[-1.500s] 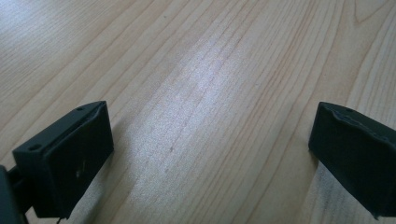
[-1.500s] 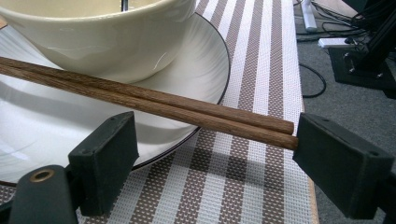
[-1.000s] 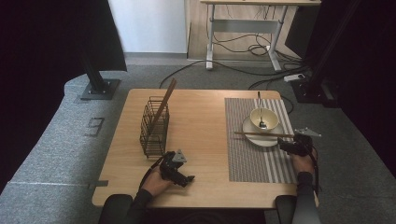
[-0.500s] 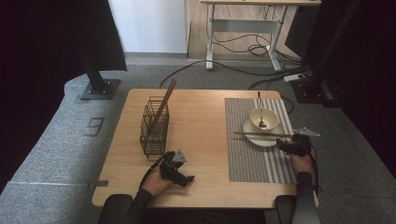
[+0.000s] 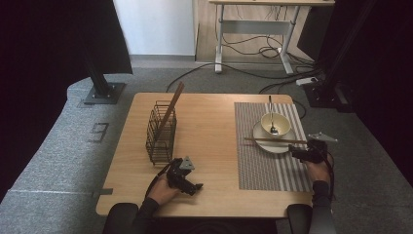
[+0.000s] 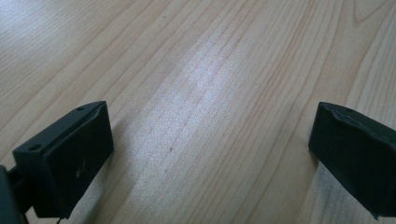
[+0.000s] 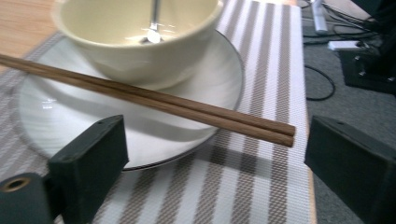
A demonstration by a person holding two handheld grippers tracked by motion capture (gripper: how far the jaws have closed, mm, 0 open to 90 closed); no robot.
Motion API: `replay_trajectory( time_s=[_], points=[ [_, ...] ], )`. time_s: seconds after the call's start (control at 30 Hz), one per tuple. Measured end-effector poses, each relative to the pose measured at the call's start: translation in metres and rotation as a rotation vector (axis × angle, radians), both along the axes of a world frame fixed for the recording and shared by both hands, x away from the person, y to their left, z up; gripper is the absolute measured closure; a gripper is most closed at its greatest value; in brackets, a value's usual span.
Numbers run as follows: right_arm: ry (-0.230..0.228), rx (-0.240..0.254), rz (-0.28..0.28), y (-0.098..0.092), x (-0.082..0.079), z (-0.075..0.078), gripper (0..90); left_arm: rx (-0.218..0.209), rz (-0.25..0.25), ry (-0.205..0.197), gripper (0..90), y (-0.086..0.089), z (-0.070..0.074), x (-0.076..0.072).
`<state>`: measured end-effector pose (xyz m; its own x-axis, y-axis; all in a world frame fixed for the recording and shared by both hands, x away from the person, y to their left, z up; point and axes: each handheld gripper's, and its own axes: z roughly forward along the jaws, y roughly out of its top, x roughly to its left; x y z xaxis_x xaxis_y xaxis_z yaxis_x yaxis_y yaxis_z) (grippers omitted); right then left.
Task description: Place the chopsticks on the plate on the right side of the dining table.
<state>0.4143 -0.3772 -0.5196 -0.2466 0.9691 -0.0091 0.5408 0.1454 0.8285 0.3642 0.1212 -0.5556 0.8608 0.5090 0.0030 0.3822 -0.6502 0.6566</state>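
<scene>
A pair of brown chopsticks point(image 7: 154, 100) point(image 5: 275, 140) lies level across a white plate point(image 7: 205, 79) point(image 5: 272, 147), in front of a cream bowl point(image 7: 135, 42) point(image 5: 275, 124) holding a metal spoon point(image 7: 154, 23) point(image 5: 271, 114). My right gripper point(image 7: 217, 140) point(image 5: 294, 152) stands open at the plate's right edge. Its jaws have just been opening, and the chopsticks' right end juts between them without touching either pad. My left gripper point(image 6: 210, 135) point(image 5: 195, 187) rests open, low over bare wood near the table's front edge, with nothing between its jaws.
A striped placemat point(image 5: 265, 165) point(image 7: 261, 186) lies under the plate on the right half of the wooden table point(image 5: 209, 126). A black wire basket point(image 5: 160, 131) with a wooden stick point(image 5: 171, 108) leaning in it stands left of centre. Beyond the mat's right edge the table ends.
</scene>
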Motion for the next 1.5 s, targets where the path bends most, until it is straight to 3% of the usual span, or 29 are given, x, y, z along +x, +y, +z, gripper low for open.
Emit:
replay_trajectory(
  time_s=[0.33,0.6,0.8,1.0,1.23,1.4,1.5],
  points=[
    [0.054,-0.054,0.103,0.021,-0.025,0.014,0.0,0.0,0.004,0.0,0.0,0.0,0.0,0.0],
    [0.089,-0.121,0.202,0.05,-0.051,0.023,0.0,0.0,0.005,0.0,0.0,0.0,0.0,0.0],
    [0.117,-0.118,0.249,0.07,-0.061,0.025,0.0,0.0,0.007,0.0,0.0,0.0,0.0,0.0],
    [0.119,-0.052,0.338,0.097,-0.057,0.022,0.0,0.0,0.009,0.0,0.0,0.0,0.0,-0.001],
    [0.137,-0.063,0.389,0.126,-0.045,0.005,0.0,0.0,0.01,0.0,0.0,0.0,0.0,-0.001],
    [0.144,-0.061,0.404,0.136,-0.039,-0.009,0.0,0.0,0.01,0.0,0.0,0.0,0.0,-0.001],
    [0.161,-0.101,0.413,0.144,-0.034,-0.024,0.0,0.0,0.01,0.0,0.0,0.0,0.0,-0.001]
  ],
)
